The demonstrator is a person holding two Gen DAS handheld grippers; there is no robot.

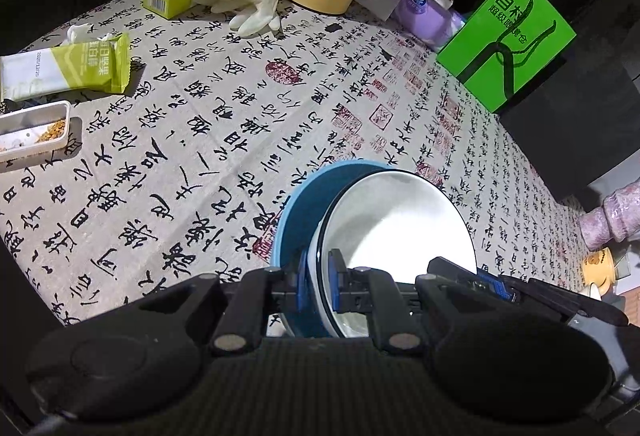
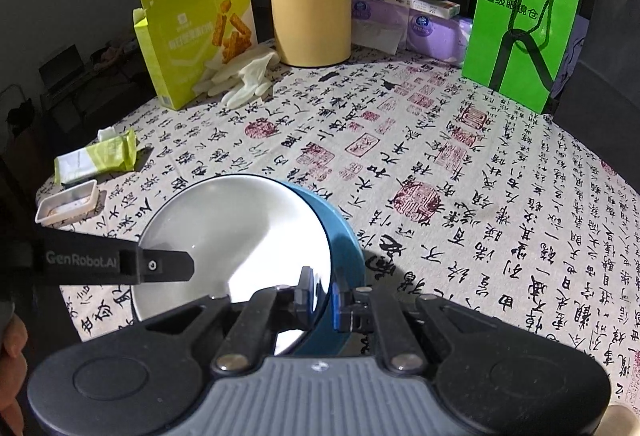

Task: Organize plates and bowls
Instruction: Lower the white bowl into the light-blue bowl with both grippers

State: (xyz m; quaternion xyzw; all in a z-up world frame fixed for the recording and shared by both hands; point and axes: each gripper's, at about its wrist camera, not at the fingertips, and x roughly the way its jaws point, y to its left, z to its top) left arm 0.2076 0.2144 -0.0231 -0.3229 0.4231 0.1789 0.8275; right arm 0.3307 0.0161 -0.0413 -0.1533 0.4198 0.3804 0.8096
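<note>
A white plate (image 1: pixel 400 220) with a dark rim lies nested inside a blue bowl (image 1: pixel 296 204), and both grippers carry the pair low over the calligraphy tablecloth (image 1: pixel 200 140). My left gripper (image 1: pixel 319 282) is shut on the stack's left rim, clamping the blue wall and the white edge together. My right gripper (image 2: pixel 323 294) is shut the same way on the opposite rim of the white plate (image 2: pixel 240 228) and blue bowl (image 2: pixel 346 248). The left gripper's finger (image 2: pixel 168 266) reaches in from the left in the right wrist view. Whether the bowl touches the cloth is hidden.
At the back stand a yellow-green snack box (image 2: pixel 196 36), a yellow jug (image 2: pixel 310 4), white gloves (image 2: pixel 244 76), purple tissue packs (image 2: pixel 420 28) and a green paper bag (image 2: pixel 520 28). A snack wrapper (image 2: pixel 96 160) and a small tray (image 2: pixel 68 204) lie at the left. A mug (image 1: pixel 596 264) sits at the right edge.
</note>
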